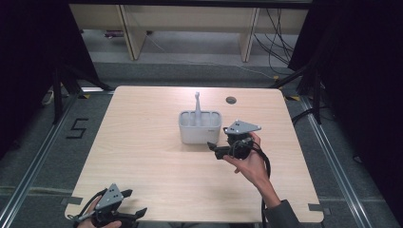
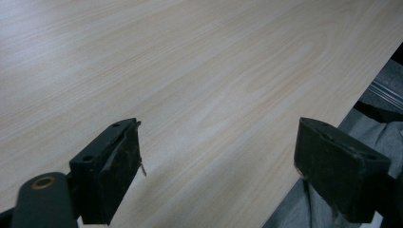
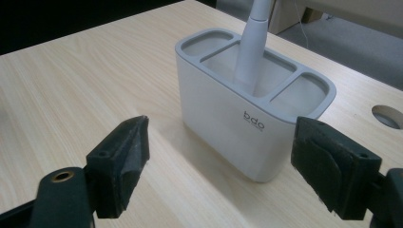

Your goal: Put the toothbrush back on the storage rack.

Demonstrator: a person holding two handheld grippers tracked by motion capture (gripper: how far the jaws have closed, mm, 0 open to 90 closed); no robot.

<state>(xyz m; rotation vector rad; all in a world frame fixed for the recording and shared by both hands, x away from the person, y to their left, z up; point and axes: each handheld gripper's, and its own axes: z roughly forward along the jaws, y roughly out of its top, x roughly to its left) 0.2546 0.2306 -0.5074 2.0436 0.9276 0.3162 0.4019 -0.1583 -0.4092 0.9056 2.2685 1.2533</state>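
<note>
White three-compartment holder [image 3: 247, 123] (grey rim, white handle [image 3: 251, 45] upright in middle slot) mid-worktop [image 1: 142, 156]; right gripper [image 3: 218, 161] released, empty.

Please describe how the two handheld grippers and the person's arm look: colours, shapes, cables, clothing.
Both the left gripper and the right gripper are black, each topped by a grey three-cornered plate with small holes. Their jaws are blocky black pads, worn at the edges. Black cables trail from each. A grey sleeve covers the right forearm.
</note>
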